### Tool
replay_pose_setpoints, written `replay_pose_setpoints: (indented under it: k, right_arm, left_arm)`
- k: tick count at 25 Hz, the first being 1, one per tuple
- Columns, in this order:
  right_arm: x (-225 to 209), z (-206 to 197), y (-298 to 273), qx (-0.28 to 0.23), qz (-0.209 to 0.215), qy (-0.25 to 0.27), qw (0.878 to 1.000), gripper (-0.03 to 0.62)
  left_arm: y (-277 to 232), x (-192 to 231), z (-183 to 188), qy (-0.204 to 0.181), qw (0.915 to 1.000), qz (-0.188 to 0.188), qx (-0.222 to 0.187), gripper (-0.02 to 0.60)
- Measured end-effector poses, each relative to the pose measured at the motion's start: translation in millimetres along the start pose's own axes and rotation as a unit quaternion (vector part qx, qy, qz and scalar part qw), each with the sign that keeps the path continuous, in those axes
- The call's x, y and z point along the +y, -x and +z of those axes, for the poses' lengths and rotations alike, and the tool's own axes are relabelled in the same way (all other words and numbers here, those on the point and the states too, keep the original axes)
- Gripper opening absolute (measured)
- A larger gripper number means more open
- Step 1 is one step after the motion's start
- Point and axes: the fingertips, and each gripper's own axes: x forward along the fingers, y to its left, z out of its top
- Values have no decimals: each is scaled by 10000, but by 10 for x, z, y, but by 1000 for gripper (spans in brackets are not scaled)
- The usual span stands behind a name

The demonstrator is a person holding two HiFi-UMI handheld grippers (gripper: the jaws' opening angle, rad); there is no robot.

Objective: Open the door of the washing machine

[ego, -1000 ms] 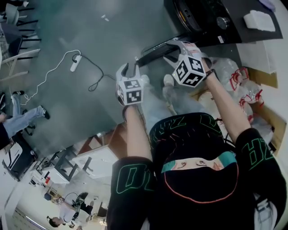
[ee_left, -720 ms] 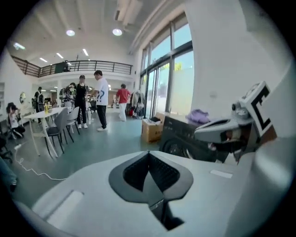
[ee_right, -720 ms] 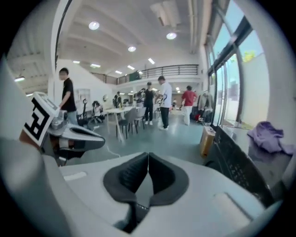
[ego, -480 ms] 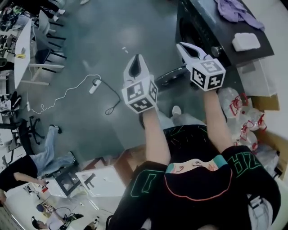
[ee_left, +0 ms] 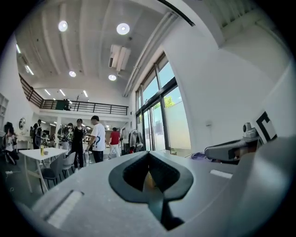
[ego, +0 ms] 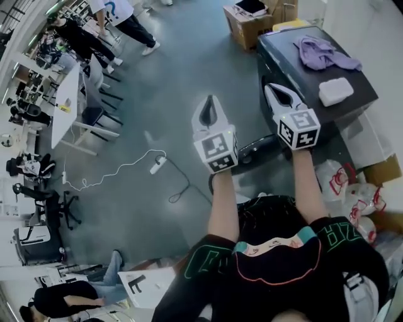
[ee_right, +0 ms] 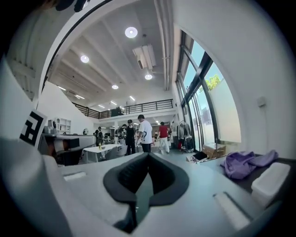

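Note:
The dark washing machine (ego: pixel 284 51) stands at the upper right, with a purple cloth (ego: pixel 324 53) and a white block (ego: pixel 335 91) on its top. Its door (ego: pixel 255 149) hangs open low at the front, between my arms. Both grippers are raised well above the door and point level into the room. My left gripper (ego: pixel 208 104) is shut and empty, with its jaws (ee_left: pixel 149 159) together. My right gripper (ego: pixel 272 89) is also shut and empty (ee_right: pixel 148 157), beside the machine's top. The purple cloth (ee_right: pixel 247 164) and the white block (ee_right: pixel 273 183) lie to its right.
Cardboard boxes (ego: pixel 252 19) stand beyond the machine. A power strip with a white cable (ego: pixel 157 165) lies on the grey floor at left. Tables and chairs (ego: pixel 75 107) fill the far left, and several people stand there. Plastic bags (ego: pixel 346 185) pile up at the right.
Both grippers have risen from beside the open door and tipped up to level. Their jaws, open a second ago, are now shut on nothing.

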Motion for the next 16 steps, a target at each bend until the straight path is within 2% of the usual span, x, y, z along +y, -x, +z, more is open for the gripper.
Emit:
replay_pose_setpoints:
  k: [4, 7, 16]
  right_arm:
    - [24, 138, -26, -179, 22, 88, 9998, 3]
    - [15, 263, -27, -268, 28, 246, 9993, 3]
    - [-22, 357, -40, -337, 110, 525, 9980, 3]
  left_arm:
    - [-26, 132, 200, -221, 9997, 77, -99, 11]
    - [-49, 93, 260, -236, 9996, 23, -132, 11]
    - [-145, -115, 156, -386, 9992, -94, -61, 11]
